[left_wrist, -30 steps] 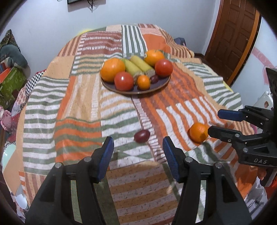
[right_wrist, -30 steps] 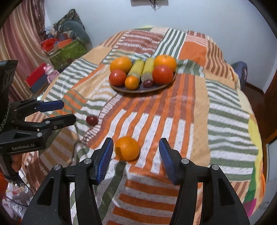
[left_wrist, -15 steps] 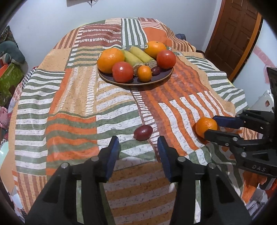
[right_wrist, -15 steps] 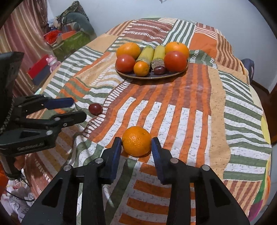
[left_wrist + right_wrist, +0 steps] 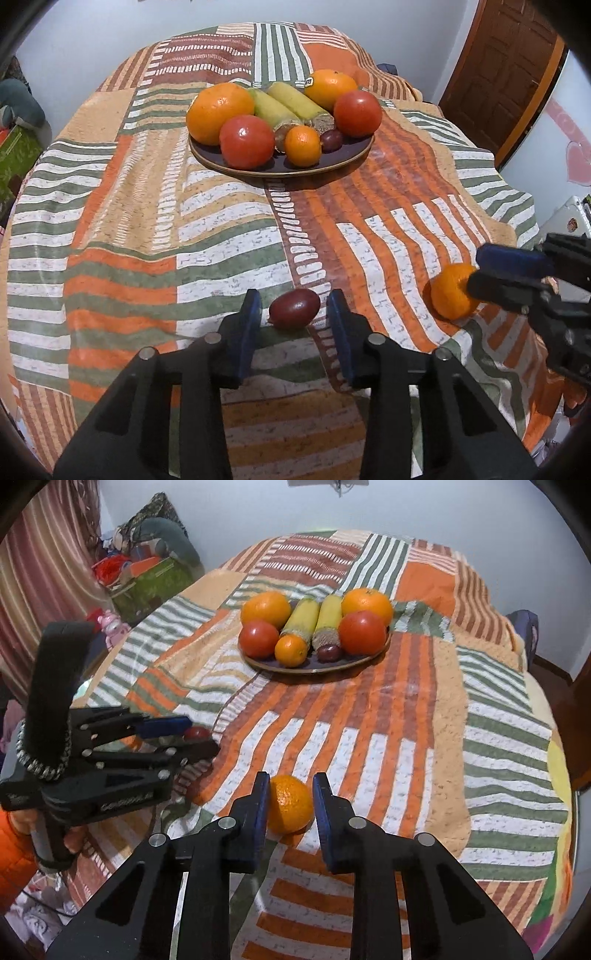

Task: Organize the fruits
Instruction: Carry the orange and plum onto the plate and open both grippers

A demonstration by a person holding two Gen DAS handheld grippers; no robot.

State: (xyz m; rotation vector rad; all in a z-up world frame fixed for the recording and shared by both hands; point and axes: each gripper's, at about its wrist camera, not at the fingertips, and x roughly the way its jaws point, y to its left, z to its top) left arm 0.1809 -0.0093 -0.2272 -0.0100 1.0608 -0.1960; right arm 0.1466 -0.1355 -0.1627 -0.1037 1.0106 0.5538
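Note:
A dark red plum lies on the striped cloth between the fingers of my left gripper, which is open with small gaps on both sides. A small orange lies between the fingers of my right gripper; the left pad touches it and a thin gap shows on the right. The orange and right gripper also show in the left wrist view. The left gripper around the plum shows in the right wrist view. A dark plate farther back holds oranges, tomatoes, bananas and a plum.
The patchwork cloth covers a round table and drapes over its edges. A wooden door stands at the right. Boxes and soft toys are piled at the far left by a striped curtain.
Both grippers moved forward and down over their fruits. The left gripper's fingers closed in around the plum; the right gripper's fingers narrowed around the orange.

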